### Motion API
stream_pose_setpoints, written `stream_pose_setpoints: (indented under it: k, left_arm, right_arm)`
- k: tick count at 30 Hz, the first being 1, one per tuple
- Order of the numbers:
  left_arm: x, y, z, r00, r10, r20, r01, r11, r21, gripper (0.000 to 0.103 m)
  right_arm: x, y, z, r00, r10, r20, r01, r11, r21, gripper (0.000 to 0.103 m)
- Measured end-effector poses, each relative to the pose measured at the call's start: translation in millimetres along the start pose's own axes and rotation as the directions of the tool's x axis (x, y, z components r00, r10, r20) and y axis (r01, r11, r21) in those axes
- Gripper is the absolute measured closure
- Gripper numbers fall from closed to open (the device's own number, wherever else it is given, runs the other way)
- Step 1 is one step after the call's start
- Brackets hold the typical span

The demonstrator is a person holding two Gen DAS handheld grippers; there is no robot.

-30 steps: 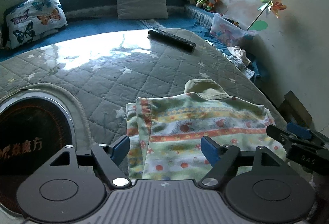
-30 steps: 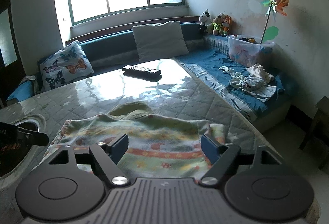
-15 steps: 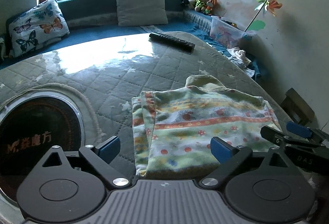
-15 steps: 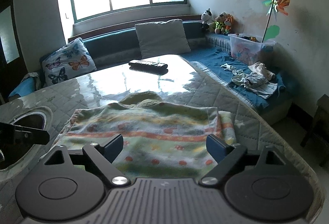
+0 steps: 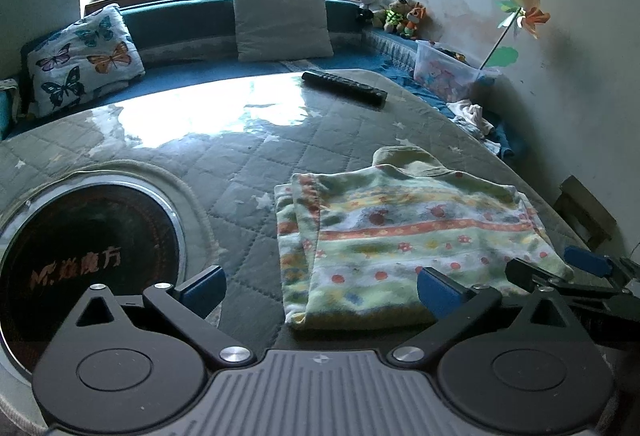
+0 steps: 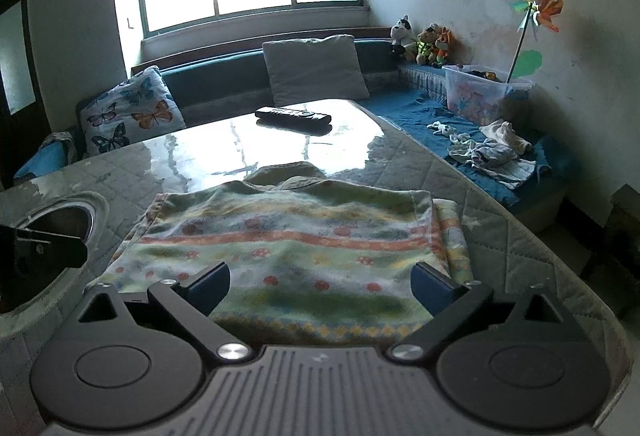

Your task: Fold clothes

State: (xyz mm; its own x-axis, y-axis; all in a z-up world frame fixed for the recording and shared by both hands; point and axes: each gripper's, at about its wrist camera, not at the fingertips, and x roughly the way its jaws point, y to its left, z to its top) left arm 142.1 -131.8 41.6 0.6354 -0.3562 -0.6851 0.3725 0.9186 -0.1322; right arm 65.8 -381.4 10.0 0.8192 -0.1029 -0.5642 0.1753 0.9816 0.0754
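A folded patterned garment (image 5: pixel 404 236) lies flat on a quilted table (image 5: pixel 248 164), just ahead of both claws. The left gripper (image 5: pixel 320 288) and right gripper (image 6: pixel 320 282) are both released, their jaws opening wide, pressing on nothing. A remote control (image 6: pixel 294 115) rests far beyond the garment.

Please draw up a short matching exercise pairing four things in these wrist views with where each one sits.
Things:
1. remote control
2. patterned garment
3. stuffed toys
4. butterfly cushion

Places:
A. folded on the near part of the quilted table
B. far corner of the bench, by the wall
C. far end of the table, in the window glare
D. left end of the bench

Pairs: 1-C, 2-A, 3-B, 4-D
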Motion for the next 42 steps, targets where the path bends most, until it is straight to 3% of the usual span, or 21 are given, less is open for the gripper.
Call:
stream_pose_setpoints:
  k: [23,42]
  left_arm:
    - [-13.5,-0.5,-34.6,0.999,0.038,-0.008,-0.038,0.998,0.047,0.000]
    - [-22.6,2.2,-56.2,0.997,0.074,-0.007,-0.073,0.993,0.092,0.000]
  right_arm:
    - [-16.2,25.5,-26.0,0.999,-0.039,0.001,0.039,0.999,-0.035,0.000]
    - [-17.4,28.5,-43.4,0.996,-0.072,-0.051,0.073,0.997,0.010,0.000]
